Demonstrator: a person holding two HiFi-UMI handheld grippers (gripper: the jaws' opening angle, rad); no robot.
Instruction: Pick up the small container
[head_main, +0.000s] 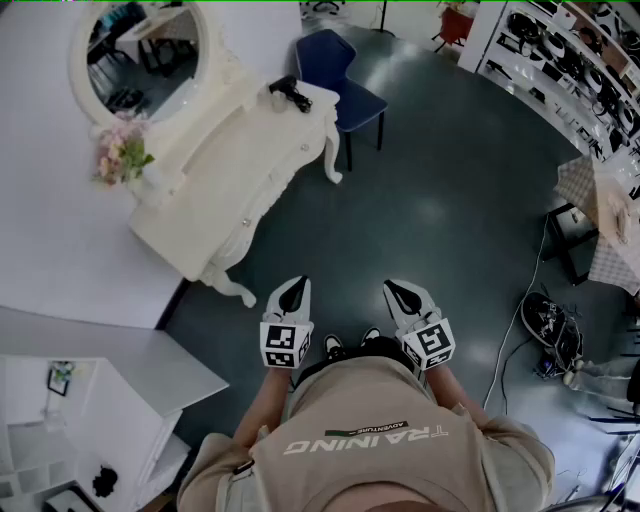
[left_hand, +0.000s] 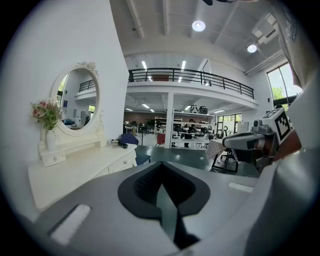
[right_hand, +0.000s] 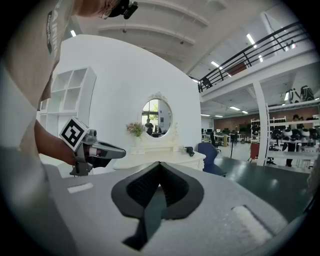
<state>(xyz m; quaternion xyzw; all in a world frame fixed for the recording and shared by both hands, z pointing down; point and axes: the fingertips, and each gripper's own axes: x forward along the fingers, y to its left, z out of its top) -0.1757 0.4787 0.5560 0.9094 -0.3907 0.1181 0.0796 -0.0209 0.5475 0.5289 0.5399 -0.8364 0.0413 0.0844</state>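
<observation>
Left gripper (head_main: 295, 285) and right gripper (head_main: 398, 290) hang empty, jaws pressed together, well apart from the dressing table (head_main: 230, 170); no small container is discernible, so neither its handling nor a hold point can be judged.

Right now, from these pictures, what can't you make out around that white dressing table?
- Small container: no view shows anything I can identify as it.
- Dark item at the far end of the dressing table: head view, too small to name.
- Mirror: head view, its reflection is too small and dim to read.
- White shelf unit: head view, cut off by the bottom-left corner of the picture.
</observation>
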